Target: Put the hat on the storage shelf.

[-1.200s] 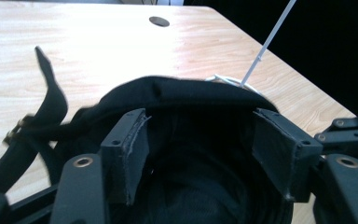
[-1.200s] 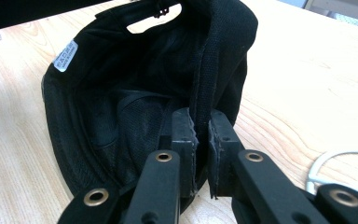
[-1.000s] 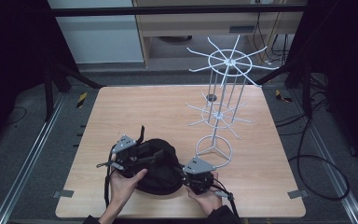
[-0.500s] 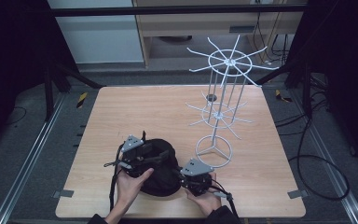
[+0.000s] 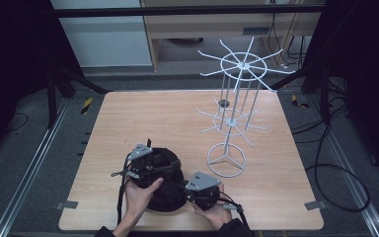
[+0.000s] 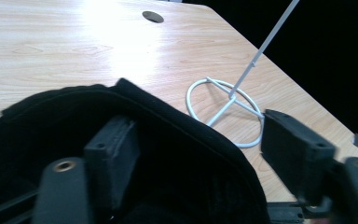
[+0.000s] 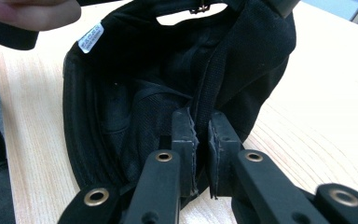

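Two grippers on one black cap (image 5: pixel 164 177), lower middle of frame, nothing inside it. Right gripper (image 7: pixel 200 135) pinched tight on its rim; left gripper (image 6: pixel 200 154) spread wide around the edge.

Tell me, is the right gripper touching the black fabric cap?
Touching. The right gripper view shows the right gripper pinching the black fabric cap's rim between its jaws.

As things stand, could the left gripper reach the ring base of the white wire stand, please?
Probably yes. The left gripper is open, with one jaw inside the black cap and the cap's rim between its jaws. The ring base lies close beyond on bare table, but the gripper would have to clear that rim first.
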